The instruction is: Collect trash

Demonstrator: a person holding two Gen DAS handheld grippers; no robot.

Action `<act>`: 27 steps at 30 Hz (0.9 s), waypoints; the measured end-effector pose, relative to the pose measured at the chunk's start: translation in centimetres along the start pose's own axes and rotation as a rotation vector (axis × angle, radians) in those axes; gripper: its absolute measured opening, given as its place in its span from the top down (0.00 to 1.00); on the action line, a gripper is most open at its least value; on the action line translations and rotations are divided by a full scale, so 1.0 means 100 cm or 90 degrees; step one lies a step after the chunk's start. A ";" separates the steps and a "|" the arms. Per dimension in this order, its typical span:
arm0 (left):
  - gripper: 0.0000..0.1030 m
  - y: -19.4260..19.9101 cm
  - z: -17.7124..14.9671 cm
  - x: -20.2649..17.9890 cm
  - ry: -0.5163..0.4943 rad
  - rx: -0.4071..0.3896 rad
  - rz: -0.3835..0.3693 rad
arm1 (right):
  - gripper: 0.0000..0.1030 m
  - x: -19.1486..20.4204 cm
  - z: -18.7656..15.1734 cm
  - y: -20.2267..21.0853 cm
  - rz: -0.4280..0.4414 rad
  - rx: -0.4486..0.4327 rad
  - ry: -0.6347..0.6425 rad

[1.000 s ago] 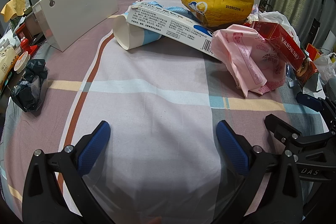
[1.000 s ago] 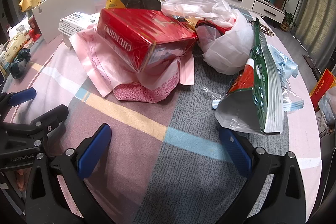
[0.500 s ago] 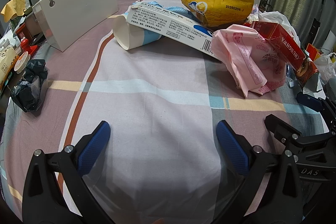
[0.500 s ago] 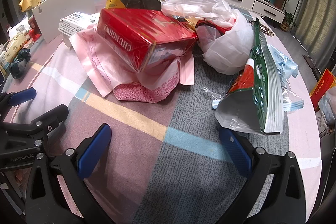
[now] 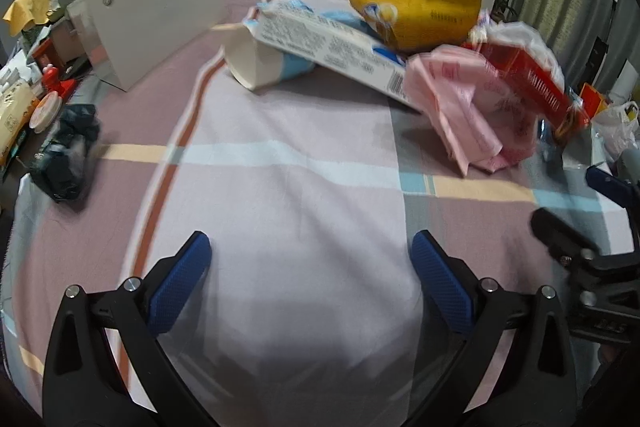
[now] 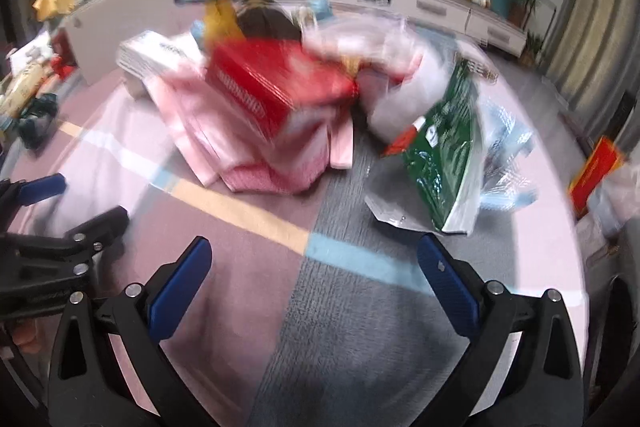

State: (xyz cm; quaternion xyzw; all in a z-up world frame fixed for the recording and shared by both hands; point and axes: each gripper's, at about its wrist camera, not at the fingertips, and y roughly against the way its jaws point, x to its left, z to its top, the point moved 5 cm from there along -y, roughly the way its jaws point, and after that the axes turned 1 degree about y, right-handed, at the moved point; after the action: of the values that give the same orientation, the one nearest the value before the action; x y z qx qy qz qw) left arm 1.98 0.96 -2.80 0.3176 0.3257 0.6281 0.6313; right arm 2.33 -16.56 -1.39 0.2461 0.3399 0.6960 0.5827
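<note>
A heap of trash is seen on a desk covered by a pink, grey and white checked cloth [image 5: 304, 187]. The left gripper [image 5: 310, 275] is held low over a bare stretch of the cloth, its blue-padded jaws spread wide with nothing between them. Ahead of it, a white paper cup with a blue band [image 5: 268, 63] lies on its side, and a long white printed carton [image 5: 332, 47] rests tilted across it. A yellow foil snack bag [image 5: 420, 15] lies behind the carton. A crumpled pink plastic bag [image 5: 468, 111] lies to the right, under a red cardboard box [image 5: 524, 75]. A crumpled dark plastic bag [image 5: 66, 155] sits apart near the left edge.

The right gripper [image 6: 314, 279] is likewise held released and empty over the cloth; its view is blurred. The red cardboard box [image 6: 276, 87] is seen lying on the pink plastic bag [image 6: 240, 147]. A green and white snack bag [image 6: 440, 155] stands just beside them, with a white plastic bag [image 6: 400, 99] behind it.
</note>
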 end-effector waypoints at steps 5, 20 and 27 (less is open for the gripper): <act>0.02 0.042 0.014 0.008 0.014 -0.068 0.000 | 0.03 0.007 0.008 0.044 0.033 -0.054 -0.020; 0.02 0.127 0.058 0.031 0.044 -0.146 -0.002 | 0.03 -0.001 0.088 0.111 0.000 -0.116 -0.041; 0.02 0.128 0.069 0.038 0.040 -0.177 0.008 | 0.03 -0.005 0.101 0.113 0.025 -0.154 -0.067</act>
State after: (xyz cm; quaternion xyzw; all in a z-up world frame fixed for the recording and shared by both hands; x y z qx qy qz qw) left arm 0.02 4.98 11.58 0.2092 0.2530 0.6807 0.6548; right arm 2.61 -16.16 13.76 0.2169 0.2180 0.7294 0.6111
